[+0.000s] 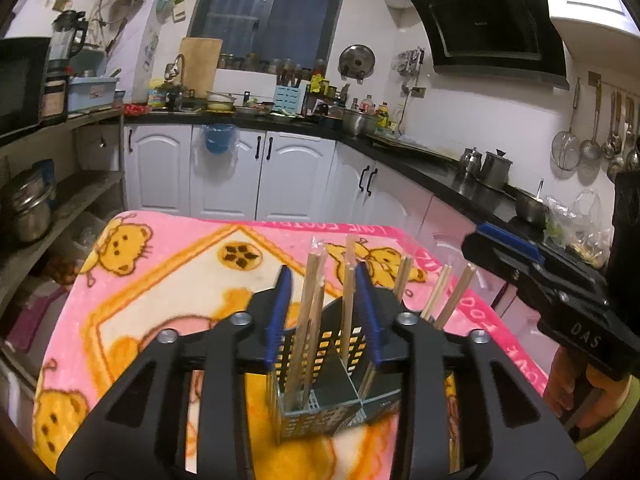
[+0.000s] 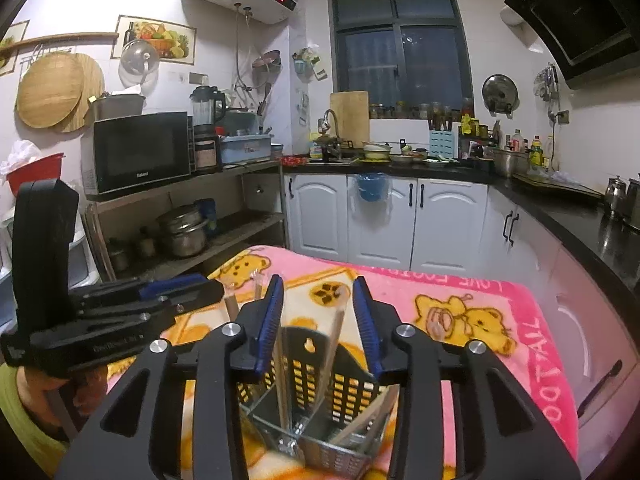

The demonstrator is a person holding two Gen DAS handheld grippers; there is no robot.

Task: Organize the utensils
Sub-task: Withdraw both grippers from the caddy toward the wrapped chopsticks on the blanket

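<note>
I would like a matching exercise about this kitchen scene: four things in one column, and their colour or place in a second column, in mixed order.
Things:
1. utensil holder
2. chopsticks
3. blanket
4. microwave

Descriptions:
A. pink, with yellow bears
B. on the wooden shelf
C. black and perforated, on the blanket
D. standing upright in the compartments

Pairs: 1-C, 2-D, 3-A, 4-B
</note>
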